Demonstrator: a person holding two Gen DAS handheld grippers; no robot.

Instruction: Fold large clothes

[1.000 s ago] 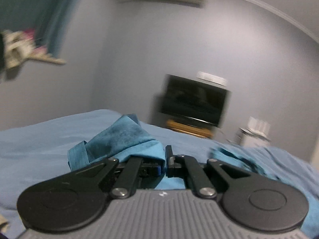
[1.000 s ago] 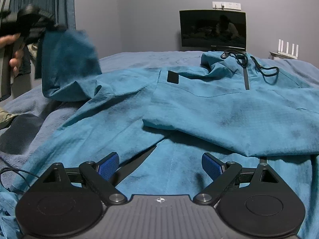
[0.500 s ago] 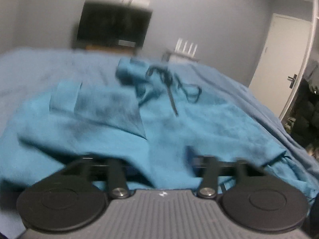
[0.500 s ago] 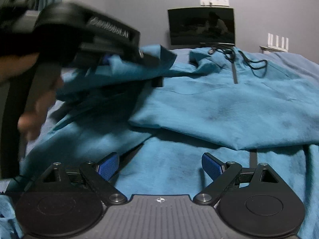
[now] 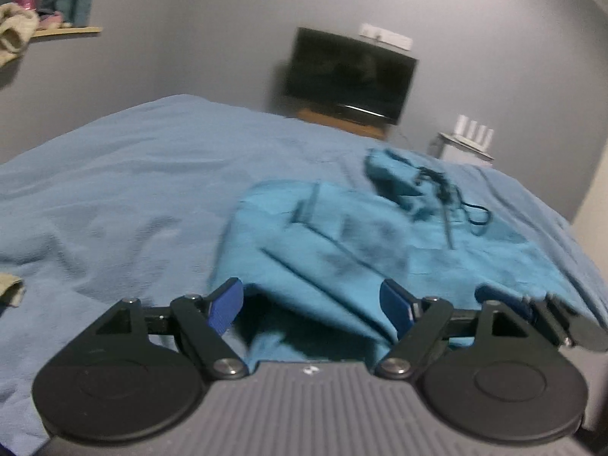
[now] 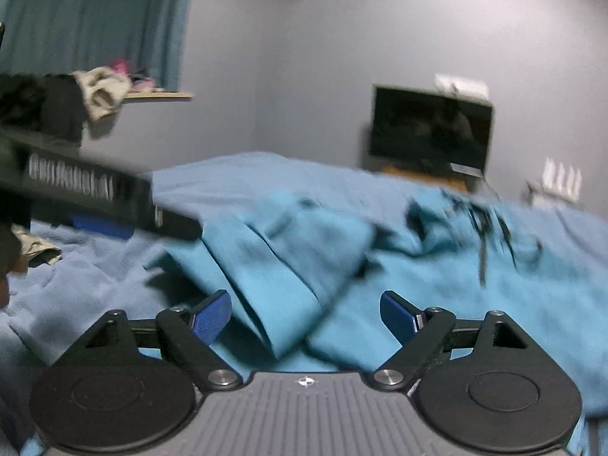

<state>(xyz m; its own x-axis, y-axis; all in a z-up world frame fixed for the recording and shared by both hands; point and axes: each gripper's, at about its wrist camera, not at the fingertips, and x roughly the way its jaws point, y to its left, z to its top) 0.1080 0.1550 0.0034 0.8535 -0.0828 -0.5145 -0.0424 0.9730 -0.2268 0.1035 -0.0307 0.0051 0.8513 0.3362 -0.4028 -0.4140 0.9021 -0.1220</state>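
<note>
I note the teal jacket (image 5: 342, 250) lying partly folded on the blue bedspread (image 5: 125, 190), centre-right of the frame. My left gripper (image 5: 311, 304) stands wide apart, holding nothing. My right gripper (image 6: 306, 317) is likewise spread and empty above a folded sleeve (image 6: 273, 288).

In the right wrist view the teal jacket (image 6: 342, 266) was smeared by motion, its drawstrings (image 6: 490, 228) mere dark streaks and its near hem hidden behind the right claw (image 6: 306, 313). The left claw (image 6: 106, 197) ran off the left edge, its white lettering unreadable. The television (image 5: 349, 74) was soft-edged, its screen contents indistinct.
</note>
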